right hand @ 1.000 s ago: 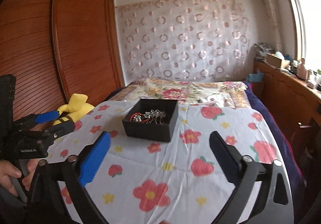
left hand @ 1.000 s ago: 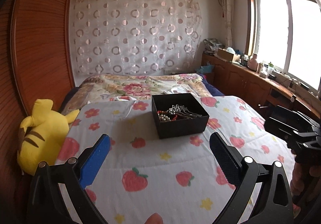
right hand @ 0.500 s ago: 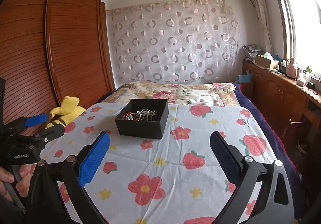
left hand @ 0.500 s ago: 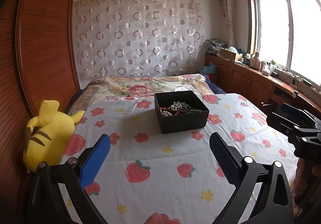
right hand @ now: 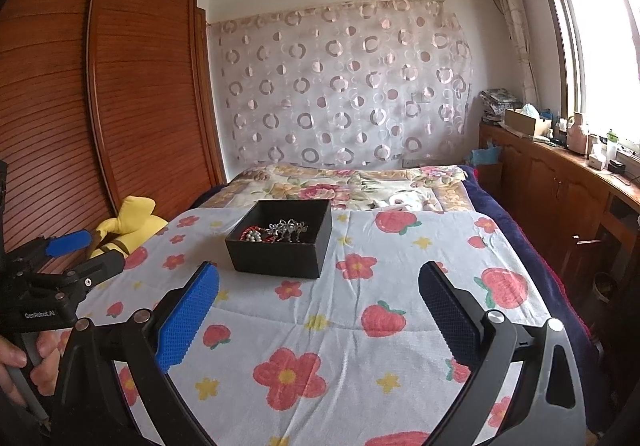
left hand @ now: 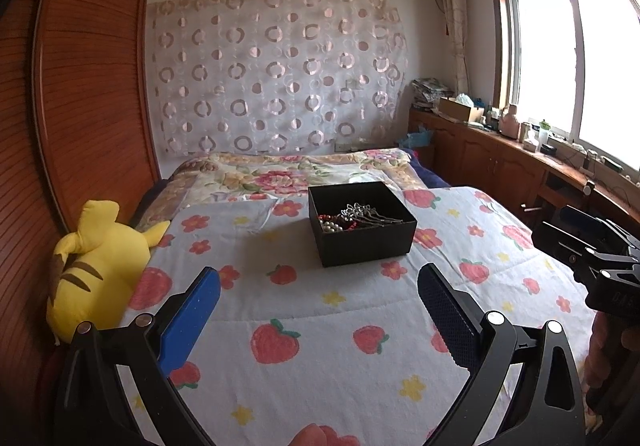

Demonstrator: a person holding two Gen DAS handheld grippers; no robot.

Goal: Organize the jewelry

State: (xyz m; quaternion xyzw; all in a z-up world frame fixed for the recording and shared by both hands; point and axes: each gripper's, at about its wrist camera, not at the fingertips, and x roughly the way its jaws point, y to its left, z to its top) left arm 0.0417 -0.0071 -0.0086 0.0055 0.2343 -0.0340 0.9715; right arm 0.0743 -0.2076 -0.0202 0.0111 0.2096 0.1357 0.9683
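Observation:
A black open box (left hand: 362,230) sits on the strawberry-print bedspread (left hand: 320,326). It holds a tangle of jewelry (left hand: 352,216): silver pieces, white pearls and red beads. The box also shows in the right wrist view (right hand: 282,238) with the jewelry (right hand: 276,231) inside. My left gripper (left hand: 319,282) is open and empty, well short of the box. My right gripper (right hand: 319,282) is open and empty, also short of the box. Each gripper shows at the edge of the other's view: the right one (left hand: 560,230), the left one (right hand: 92,250).
A yellow plush toy (left hand: 96,266) lies at the bed's left edge by the wooden wardrobe (left hand: 80,106). A floral quilt (left hand: 296,174) lies beyond the box. A wooden counter with clutter (left hand: 520,150) runs under the window on the right.
Both grippers have pulled back and tilted up a little; the box sits farther away in both views. Both stay open and empty.

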